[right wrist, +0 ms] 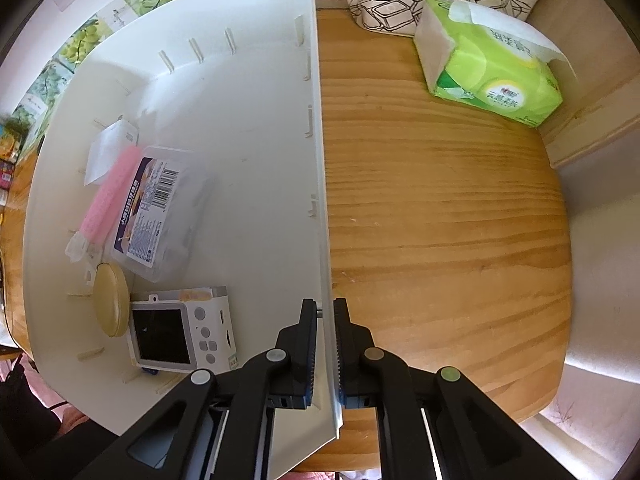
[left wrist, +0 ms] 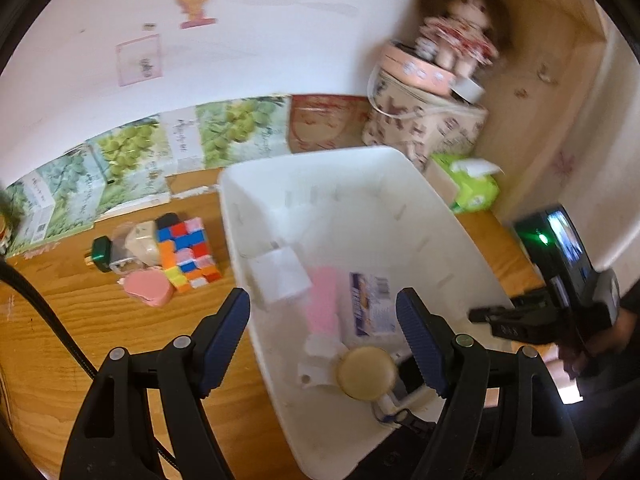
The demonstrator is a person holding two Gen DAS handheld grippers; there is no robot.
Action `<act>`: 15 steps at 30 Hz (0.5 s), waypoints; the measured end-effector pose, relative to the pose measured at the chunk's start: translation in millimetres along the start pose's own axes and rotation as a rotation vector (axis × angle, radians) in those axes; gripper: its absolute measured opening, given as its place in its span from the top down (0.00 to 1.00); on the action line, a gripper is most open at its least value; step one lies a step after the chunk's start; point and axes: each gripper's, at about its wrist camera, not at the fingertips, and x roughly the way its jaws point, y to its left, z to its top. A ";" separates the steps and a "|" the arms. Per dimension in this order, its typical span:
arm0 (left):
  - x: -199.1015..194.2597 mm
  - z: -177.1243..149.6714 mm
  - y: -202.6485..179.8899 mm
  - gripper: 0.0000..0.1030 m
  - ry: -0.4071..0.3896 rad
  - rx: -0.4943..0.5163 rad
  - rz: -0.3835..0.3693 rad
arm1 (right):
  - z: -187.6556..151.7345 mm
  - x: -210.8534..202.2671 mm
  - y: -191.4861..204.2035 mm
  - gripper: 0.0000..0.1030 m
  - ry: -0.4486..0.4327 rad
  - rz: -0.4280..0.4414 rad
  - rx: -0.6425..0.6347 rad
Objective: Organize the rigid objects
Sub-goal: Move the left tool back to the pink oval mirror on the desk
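Both pics bright w/ soft daylight. Left wrist view is blurry all over; the doll [left wrist: 456, 36] & white bin [left wrist: 432, 208] look smeared. Right wrist view is sharp; wood table [right wrist: 440, 200] grain shows clearly. A bright sun patch sits bottom right. Edges bend round & go dark in corners.

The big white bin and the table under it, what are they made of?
The white bin looks like plastic: thin smooth walls with little moulded ribs and a dull sheen. The table looks like wood, or a wood-look top, with long brown grain lines and a soft shine.
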 end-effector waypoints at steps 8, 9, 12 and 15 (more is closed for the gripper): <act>-3.9 8.3 61.3 0.24 -0.044 -0.127 0.084 | -1.4 -1.0 -1.2 0.90 0.002 -0.023 0.035; -4.4 8.2 66.9 0.24 -0.044 -0.134 0.094 | -1.3 -1.6 -1.4 0.89 0.002 -0.025 0.039; -7.4 7.8 89.5 0.24 -0.041 -0.165 0.132 | -1.1 -2.3 -3.7 0.89 0.003 -0.027 0.060; -9.2 5.7 108.8 0.24 -0.030 -0.188 0.159 | -1.2 -3.3 -8.6 0.89 0.004 -0.028 0.081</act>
